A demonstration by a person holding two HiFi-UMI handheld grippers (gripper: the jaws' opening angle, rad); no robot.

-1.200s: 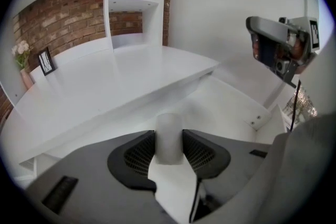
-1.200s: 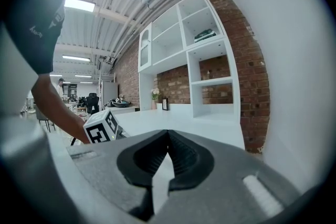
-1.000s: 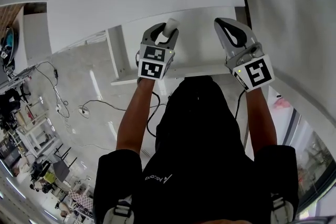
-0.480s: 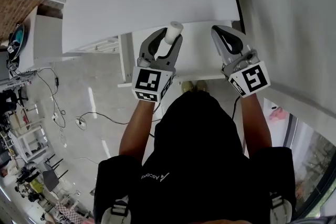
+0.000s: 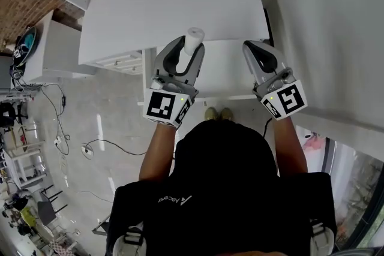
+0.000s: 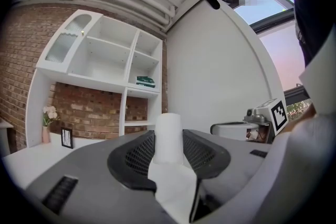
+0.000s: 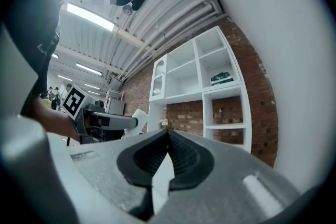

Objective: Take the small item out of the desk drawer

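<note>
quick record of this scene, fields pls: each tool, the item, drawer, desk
left tool: shut on white cylinder
right tool: shut, nothing between the jaws
white cylinder: sticks out past the left jaw tips, held above the drawer
drawer: white, pulled out under both tools
desk: white, just beyond the drawer

Head camera: above the person, facing steeply down on the white desk [image 5: 180, 3], with the left gripper [image 5: 191, 50] and right gripper [image 5: 252, 50] near below. Gripper cameras: each close behind its own jaws, facing outward. Both share the white shelf unit [image 6: 105, 60] on the brick wall [image 6: 21, 76]; each catches the other gripper.
</note>
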